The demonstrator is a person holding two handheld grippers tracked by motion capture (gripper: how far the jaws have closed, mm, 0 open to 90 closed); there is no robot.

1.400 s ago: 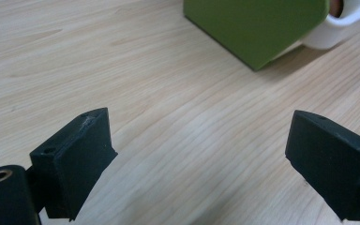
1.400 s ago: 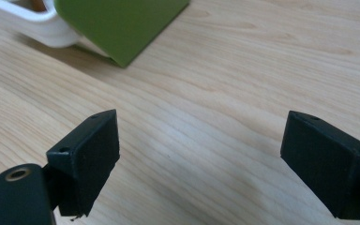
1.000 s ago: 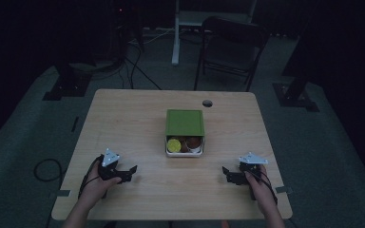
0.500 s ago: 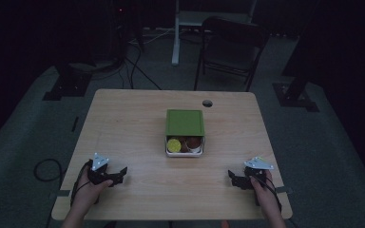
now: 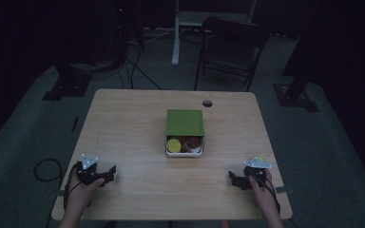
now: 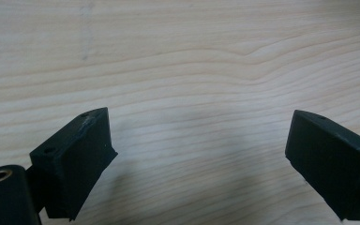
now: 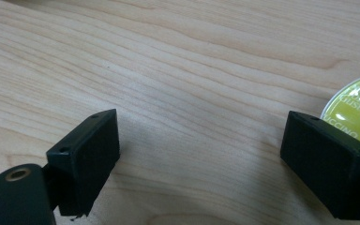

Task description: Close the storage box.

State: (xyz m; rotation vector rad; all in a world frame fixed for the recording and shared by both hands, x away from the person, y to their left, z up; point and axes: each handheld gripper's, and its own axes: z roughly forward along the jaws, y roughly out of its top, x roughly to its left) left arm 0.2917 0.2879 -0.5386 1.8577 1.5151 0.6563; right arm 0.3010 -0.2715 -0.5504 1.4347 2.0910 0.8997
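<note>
A white box with a green lid (image 5: 185,122) sits mid-table, its near end uncovered. A yellow-topped capsule (image 5: 173,145) and brown ones (image 5: 192,142) show inside. My left gripper (image 5: 108,174) rests near the front left edge, open, with bare wood between its jaws (image 6: 201,136). My right gripper (image 5: 234,180) is near the front right edge, also open and holding nothing (image 7: 201,136). A yellow-green capsule lid (image 7: 356,110) lies on the wood just beyond the right jaw of my right gripper. In the high view it is a small yellow spot (image 5: 262,158).
The wooden table (image 5: 133,123) has a round cable hole (image 5: 207,103) near its far edge. A dark folding chair (image 5: 230,47) stands behind the table, and a cable loop (image 5: 43,168) lies on the floor at the left. The room around is dark.
My left gripper has drawn back to the left, toward the table's front left corner. My right gripper has slid slightly nearer the front edge. The box has not moved.
</note>
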